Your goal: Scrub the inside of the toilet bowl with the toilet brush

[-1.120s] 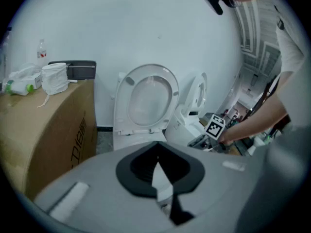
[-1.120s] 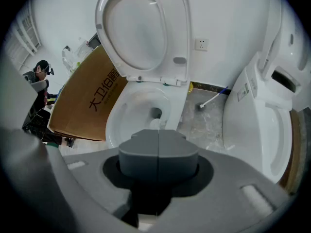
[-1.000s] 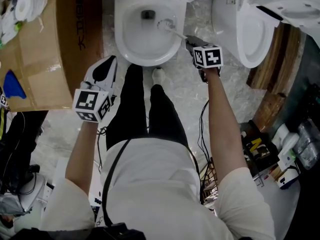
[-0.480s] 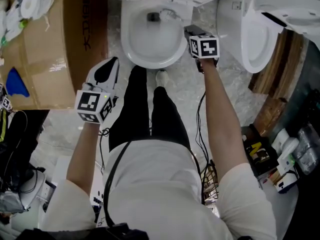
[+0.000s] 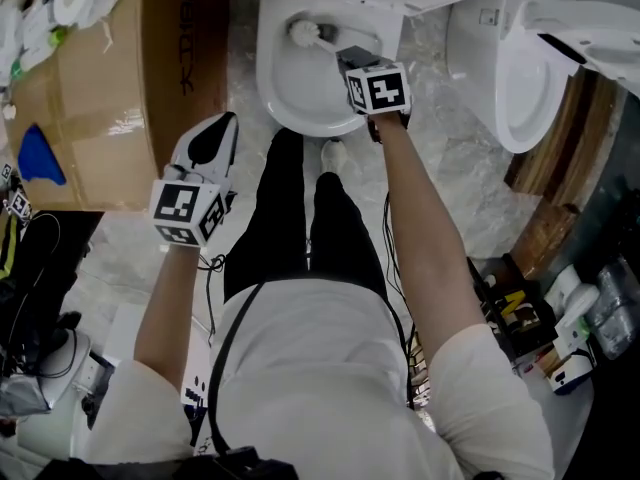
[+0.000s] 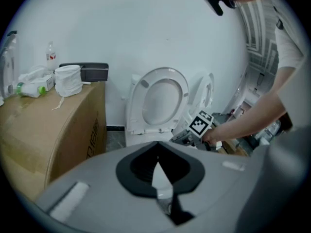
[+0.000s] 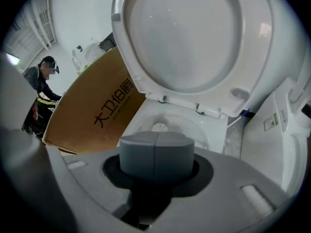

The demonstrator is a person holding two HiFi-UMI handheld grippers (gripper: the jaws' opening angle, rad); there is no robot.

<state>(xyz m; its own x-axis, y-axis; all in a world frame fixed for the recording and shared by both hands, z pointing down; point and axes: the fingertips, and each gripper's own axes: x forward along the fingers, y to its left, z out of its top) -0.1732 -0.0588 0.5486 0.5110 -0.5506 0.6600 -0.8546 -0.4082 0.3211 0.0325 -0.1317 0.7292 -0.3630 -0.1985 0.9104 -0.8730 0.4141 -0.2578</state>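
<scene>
Toilet brush [image 5: 302, 32] in bowl [image 5: 290, 93], handle tight in right tool [image 7: 155, 152]; left tool [image 5: 218, 128] closed, empty; carton [image 7: 92, 120] print "大卫伯爵".

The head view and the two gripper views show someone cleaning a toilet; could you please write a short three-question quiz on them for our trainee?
1. Which big brown thing stands nearest the left gripper?
2. Which gripper holds the toilet brush? A: the left gripper. B: the right gripper.
3. True or false: the toilet seat is raised.

Key: 1, the cardboard box; 2, B; 3, true.
</scene>
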